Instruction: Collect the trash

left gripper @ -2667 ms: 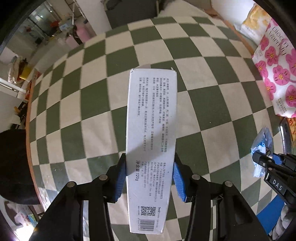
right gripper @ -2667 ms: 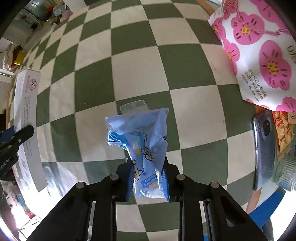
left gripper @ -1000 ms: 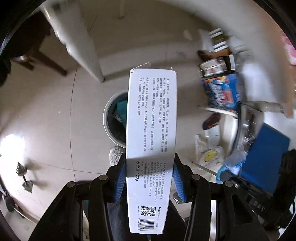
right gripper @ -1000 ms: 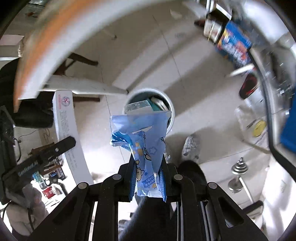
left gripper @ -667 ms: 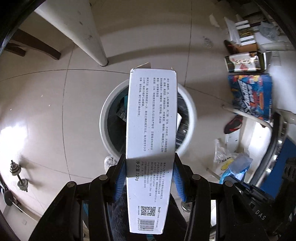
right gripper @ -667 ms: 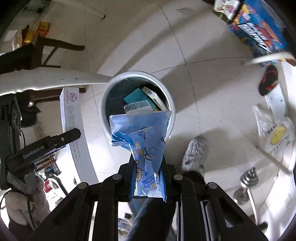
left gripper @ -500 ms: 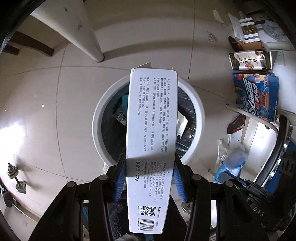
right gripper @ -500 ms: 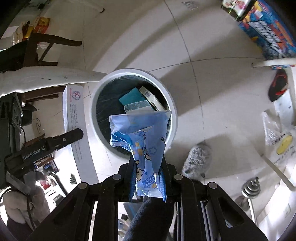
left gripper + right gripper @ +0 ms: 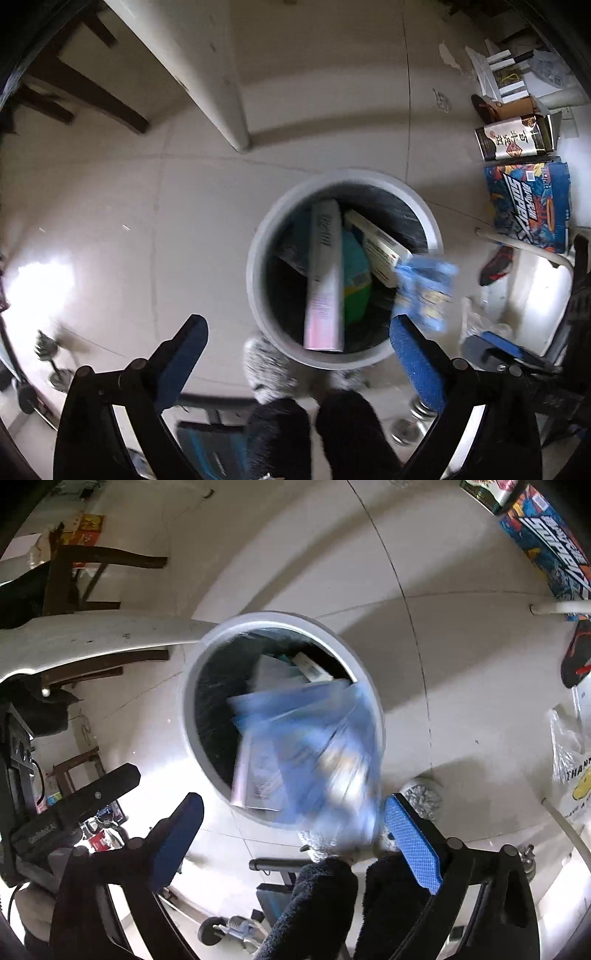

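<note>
Long white carton (image 9: 325, 280): blurred, lies lengthwise inside the round white waste bin (image 9: 255, 280), one end near the bin's near rim, the other deeper in; clear of both pads of the left tongs.
Blue printed plastic packet (image 9: 314, 749): blurred, in the air over the bin's near rim and opening, just ahead of the right tongs, touching neither pad; in the left view it shows at the bin's right rim (image 9: 424, 291).
Bin contents: a second pale box (image 9: 376, 247) and a teal and green pack (image 9: 356, 284) lie beside the carton against the dark liner.
Left tongs (image 9: 295, 350): jaws have just been opening, now spread wide with nothing between the blue pads, over the near edge of the bin.
Right tongs (image 9: 293, 827): jaws have just been opening, now spread wide, released; the packet is ahead of the gap, not pressed.
Person: dark fuzzy trouser legs (image 9: 343, 432) and pale furry slippers (image 9: 267, 373) on the floor just beside the bin.
Floor: pale glossy tiles (image 9: 147, 229); a white bench leg (image 9: 207, 70) stands beyond the bin, and a blue printed box (image 9: 528, 206) lies to the right.
</note>
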The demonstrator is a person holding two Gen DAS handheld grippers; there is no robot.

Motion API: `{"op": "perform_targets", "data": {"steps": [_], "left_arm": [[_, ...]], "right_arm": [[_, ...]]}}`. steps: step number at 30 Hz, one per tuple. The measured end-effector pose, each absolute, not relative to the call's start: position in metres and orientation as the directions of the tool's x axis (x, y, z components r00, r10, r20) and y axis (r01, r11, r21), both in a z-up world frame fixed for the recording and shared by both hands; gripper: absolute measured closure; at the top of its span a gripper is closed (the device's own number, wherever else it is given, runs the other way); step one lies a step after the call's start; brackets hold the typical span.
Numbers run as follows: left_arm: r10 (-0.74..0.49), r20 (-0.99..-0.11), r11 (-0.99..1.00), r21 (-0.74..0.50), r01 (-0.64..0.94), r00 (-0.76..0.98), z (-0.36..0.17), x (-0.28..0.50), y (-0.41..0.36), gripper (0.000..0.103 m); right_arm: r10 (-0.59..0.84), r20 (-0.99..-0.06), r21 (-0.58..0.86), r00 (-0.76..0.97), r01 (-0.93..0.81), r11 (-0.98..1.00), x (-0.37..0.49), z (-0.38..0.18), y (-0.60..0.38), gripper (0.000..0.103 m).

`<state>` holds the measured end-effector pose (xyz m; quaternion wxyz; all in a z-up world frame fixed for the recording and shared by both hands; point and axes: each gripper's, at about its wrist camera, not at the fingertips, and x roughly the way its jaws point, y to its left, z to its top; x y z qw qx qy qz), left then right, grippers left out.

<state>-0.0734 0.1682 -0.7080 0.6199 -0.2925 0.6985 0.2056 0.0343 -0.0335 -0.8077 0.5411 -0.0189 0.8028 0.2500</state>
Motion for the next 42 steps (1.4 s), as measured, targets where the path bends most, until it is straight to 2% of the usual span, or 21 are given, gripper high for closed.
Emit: {"op": "perform_targets", "data": {"steps": [3, 8, 15, 23, 33, 42], "left_arm": [[-0.079, -0.995, 0.770, -0.020, -0.638, -0.064, -0.687, -0.080, 0.163, 0.002], [-0.066, -0.996, 0.763, -0.015, -0.646, -0.054, -0.647, -0.091, 0.151, 0.002], [-0.044, -0.998, 0.774, -0.006, -0.633, -0.045, -0.545, -0.105, 0.126, 0.002], [-0.028, -1.000, 0.802, -0.018, -0.597, -0.007, -0.406, -0.121, 0.095, 0.002], [-0.063, -0.985, 0.813, -0.146, -0.564, 0.163, -0.250, -0.136, 0.060, 0.002], [-0.115, -0.944, 0.816, -0.268, -0.512, 0.311, -0.165, -0.148, 0.052, 0.002]], "right_arm": [[0.218, -0.900, 0.356, -0.376, -0.349, 0.867, 0.029, -0.786, -0.030, 0.000], [0.118, -0.959, 0.230, -0.257, -0.466, 0.854, 0.017, -0.734, -0.028, 0.000], [0.042, -0.991, 0.101, -0.130, -0.497, 0.862, 0.005, -0.638, -0.046, 0.000], [0.101, -0.991, 0.132, -0.088, -0.513, 0.848, -0.015, -0.475, -0.073, 0.000], [0.218, -0.975, 0.203, -0.034, -0.529, 0.824, -0.040, -0.273, -0.111, 0.000], [0.333, -0.942, 0.300, -0.036, -0.530, 0.793, -0.057, -0.169, -0.139, 0.000]]}}
